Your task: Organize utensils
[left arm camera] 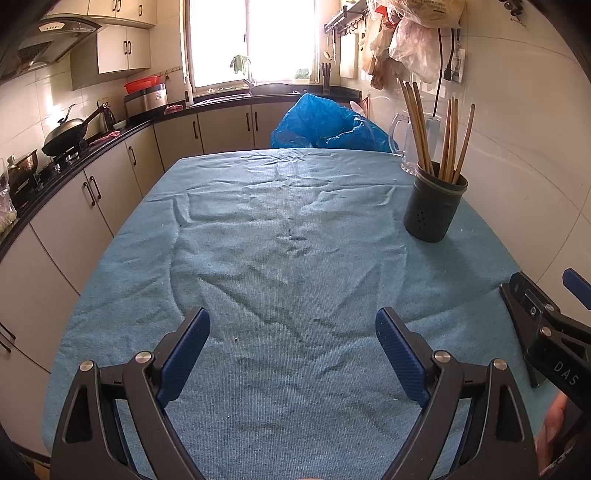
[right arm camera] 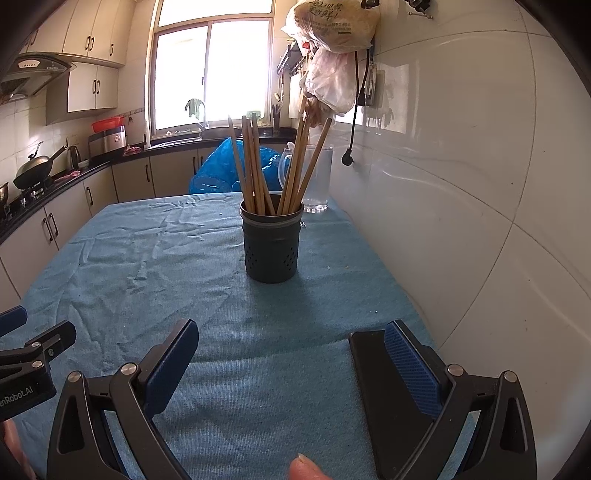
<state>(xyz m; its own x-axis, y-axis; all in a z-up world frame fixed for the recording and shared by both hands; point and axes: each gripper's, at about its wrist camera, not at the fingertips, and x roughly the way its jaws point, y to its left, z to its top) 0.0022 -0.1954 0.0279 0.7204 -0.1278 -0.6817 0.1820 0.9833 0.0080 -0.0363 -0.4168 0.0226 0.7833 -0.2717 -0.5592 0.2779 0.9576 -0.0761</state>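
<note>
White letters reading "DAS" showed on the right gripper (left arm camera: 546,314) where it entered the left wrist view, and the left gripper (right arm camera: 14,332) carried "enRobot.AI", its start cut off at the frame edge of the right wrist view. A plastic bag (right arm camera: 332,22) hanging on the wall bore printed characters too small to read.

A dark round holder (right arm camera: 270,243) with small holes in its side stood upright on the blue cloth (right arm camera: 147,258) that covered the table, toward the wall side. It held a bundle of wooden chopsticks (right arm camera: 255,162), fanned out in two groups and leaning on the rim. Just behind it stood a clear glass mug (right arm camera: 319,177); what it held could not be told. A crumpled blue bag (left arm camera: 317,122) lay beyond the table's far edge.

Both grippers had their jaws spread wide with nothing between them, low over the near end of the cloth. A flat black slab (right arm camera: 380,387) lay under the right gripper's outer finger.
</note>
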